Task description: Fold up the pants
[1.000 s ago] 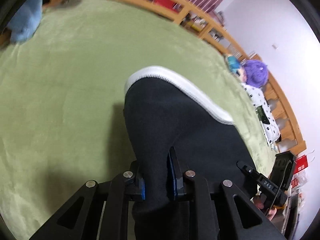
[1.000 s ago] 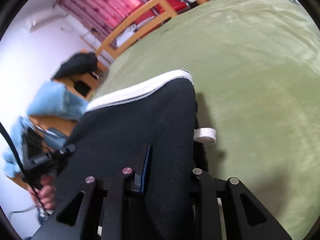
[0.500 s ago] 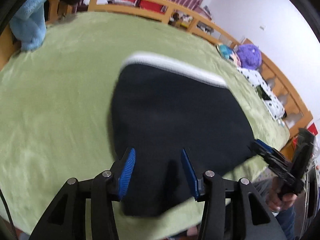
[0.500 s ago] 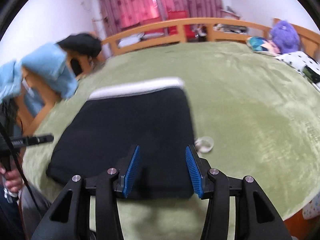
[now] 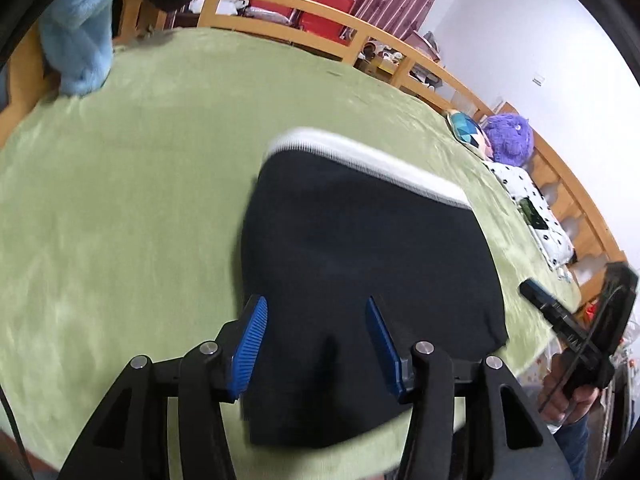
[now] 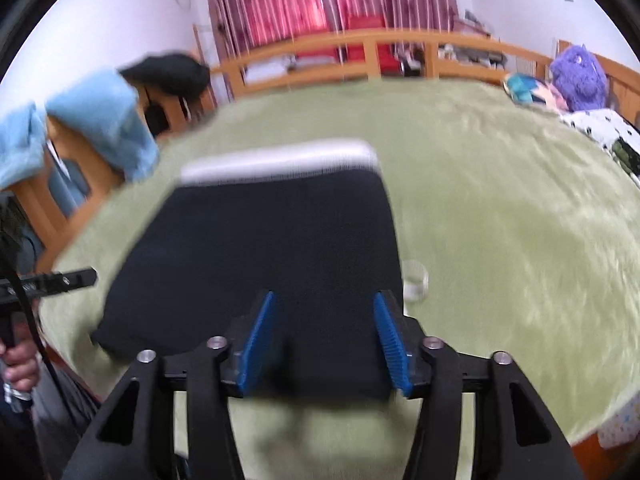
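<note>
- While the black pants [image 5: 360, 248] lie folded flat on the green blanket [image 5: 120, 208], no part of them is held by either gripper.
- The white waistband [image 5: 372, 164] is seen at the far end of the pants, away from the cameras.
- The near edge of the pants is seen close to the front edge of the bed.
- The left gripper [image 5: 316, 340] is held over the near left corner of the pants. Its jaws are apart and are opening, and the blue pads [image 5: 250, 344] are not pressed on the cloth.
- The right gripper [image 6: 324, 340] is held over the near right part of the pants. Its jaws are apart and are opening too, and nothing is pinched between them.
- A small white loop [image 6: 415, 280] is seen on the blanket, just beside the right edge of the pants.
- The right gripper is also seen from the left camera, at the far right, with a hand [image 5: 568, 396] wrapped around its handle.
- A wooden rail [image 6: 400, 52] is seen around the far side of the bed, with red striped curtains [image 6: 272, 4] behind it.
- A blue fluffy cloth [image 5: 80, 32] is draped over the rail at the left.
- A purple soft toy [image 5: 510, 138] and a white spotted cloth [image 5: 532, 208] are seen at the right side of the bed, well apart from the pants.
- The right camera's picture is blurred, so fine details there cannot be told.
</note>
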`<state>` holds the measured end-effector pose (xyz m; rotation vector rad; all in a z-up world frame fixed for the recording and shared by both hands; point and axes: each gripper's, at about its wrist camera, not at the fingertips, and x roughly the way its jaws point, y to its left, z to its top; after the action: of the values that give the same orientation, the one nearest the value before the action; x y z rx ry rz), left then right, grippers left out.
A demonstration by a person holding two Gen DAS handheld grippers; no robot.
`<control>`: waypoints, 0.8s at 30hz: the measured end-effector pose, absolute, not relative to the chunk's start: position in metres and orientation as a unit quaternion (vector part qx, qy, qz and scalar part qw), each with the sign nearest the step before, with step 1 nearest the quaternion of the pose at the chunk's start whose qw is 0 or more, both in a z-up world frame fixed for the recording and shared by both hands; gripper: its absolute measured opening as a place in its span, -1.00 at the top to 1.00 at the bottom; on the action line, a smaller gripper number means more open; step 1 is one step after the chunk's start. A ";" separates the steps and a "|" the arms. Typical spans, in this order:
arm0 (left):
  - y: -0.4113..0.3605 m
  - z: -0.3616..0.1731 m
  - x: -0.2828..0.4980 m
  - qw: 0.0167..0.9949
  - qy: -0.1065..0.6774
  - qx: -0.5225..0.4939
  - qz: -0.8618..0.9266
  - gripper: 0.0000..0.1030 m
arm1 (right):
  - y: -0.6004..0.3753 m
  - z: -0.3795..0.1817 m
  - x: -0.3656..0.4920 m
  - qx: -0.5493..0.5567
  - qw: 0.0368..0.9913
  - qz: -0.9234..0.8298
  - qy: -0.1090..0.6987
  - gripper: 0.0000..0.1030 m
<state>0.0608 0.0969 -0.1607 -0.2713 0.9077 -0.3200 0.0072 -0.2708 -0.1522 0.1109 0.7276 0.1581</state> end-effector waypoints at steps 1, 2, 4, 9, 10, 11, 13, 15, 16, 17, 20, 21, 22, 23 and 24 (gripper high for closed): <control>0.093 -0.158 0.070 0.881 0.431 -0.125 -0.149 0.05 | -0.272 -0.143 0.022 0.050 0.934 0.076 0.344 -0.16; 0.090 -0.156 0.080 0.885 0.426 -0.119 -0.146 0.05 | -0.271 -0.138 0.034 0.044 0.937 0.072 0.338 -0.16; 0.080 -0.154 0.108 0.889 0.421 -0.114 -0.142 0.05 | -0.269 -0.130 0.070 0.032 0.942 0.067 0.328 -0.16; 0.063 -0.170 0.167 0.883 0.433 -0.115 -0.143 0.05 | -0.265 -0.153 0.151 0.026 0.931 0.094 0.352 0.08; 0.062 -0.177 0.180 0.881 0.438 -0.115 -0.140 0.05 | -0.265 -0.165 0.163 0.018 0.926 0.076 0.370 0.10; 0.061 -0.181 0.188 0.879 0.440 -0.116 -0.141 0.05 | -0.269 -0.184 0.177 0.018 0.918 0.051 0.394 0.12; 0.059 -0.192 0.205 0.874 0.453 -0.113 -0.137 0.05 | -0.287 -0.205 0.185 0.066 0.915 0.059 0.394 0.12; 0.058 -0.195 0.212 0.872 0.466 -0.101 -0.114 0.05 | -0.305 -0.213 0.190 0.115 0.906 0.069 0.401 -0.04; 0.060 -0.194 0.211 0.871 0.467 -0.100 -0.114 0.05 | -0.316 -0.217 0.194 0.148 0.896 0.071 0.412 -0.08; 0.062 -0.191 0.207 0.870 0.468 -0.101 -0.113 0.05 | -0.322 -0.217 0.195 0.165 0.891 0.066 0.417 -0.10; 0.080 -0.187 0.168 0.871 0.468 -0.111 -0.097 0.05 | -0.322 -0.203 0.172 0.149 0.901 0.043 0.405 -0.11; 0.083 -0.188 0.158 0.872 0.467 -0.112 -0.097 0.05 | -0.319 -0.197 0.161 0.131 0.908 0.040 0.397 -0.11; 0.087 -0.188 0.133 0.875 0.460 -0.113 -0.096 0.05 | -0.314 -0.190 0.145 0.110 0.913 0.044 0.389 -0.11; 0.090 -0.188 0.122 0.878 0.455 -0.114 -0.095 0.04 | -0.312 -0.185 0.135 0.104 0.915 0.050 0.387 -0.11; 0.093 -0.189 0.104 0.879 0.452 -0.120 -0.088 0.01 | -0.311 -0.181 0.124 0.103 0.915 0.059 0.385 -0.12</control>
<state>0.1041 0.0927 -0.1890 -0.2496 0.9428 -0.1827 0.1240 -0.3115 -0.1813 0.2123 0.7919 0.1205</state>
